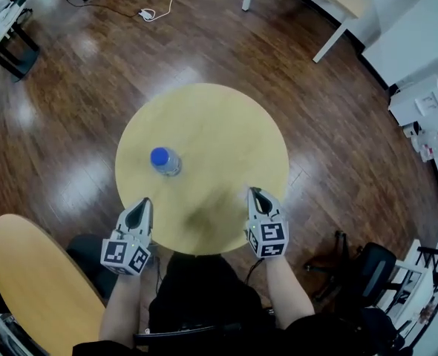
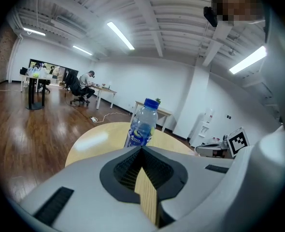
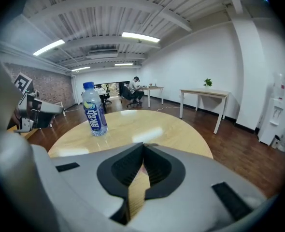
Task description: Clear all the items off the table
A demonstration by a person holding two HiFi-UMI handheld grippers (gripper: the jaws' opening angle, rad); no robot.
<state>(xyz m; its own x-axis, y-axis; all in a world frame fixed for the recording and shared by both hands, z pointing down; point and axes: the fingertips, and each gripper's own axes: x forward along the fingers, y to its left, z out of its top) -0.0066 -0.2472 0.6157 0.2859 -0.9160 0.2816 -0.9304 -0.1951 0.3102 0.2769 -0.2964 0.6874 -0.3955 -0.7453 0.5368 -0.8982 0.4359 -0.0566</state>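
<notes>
Jaws together, left gripper [image 1: 140,205], right gripper [image 1: 257,193], bottle [image 1: 164,160] upright on round table [image 1: 226,121]

place: open office | evidence: white desks [image 3: 204,93], swivel chairs [image 2: 76,92] (a person [image 2: 88,79] seated at one)

Bottle [image 2: 143,122] btm — behind left gripper [image 2: 141,149]; 2nd table [image 1: 33,273] cropped

Left gripper [image 2: 141,151] jaws together, upright water bottle [image 2: 143,123] ahead on round table [image 2: 92,144]
</notes>
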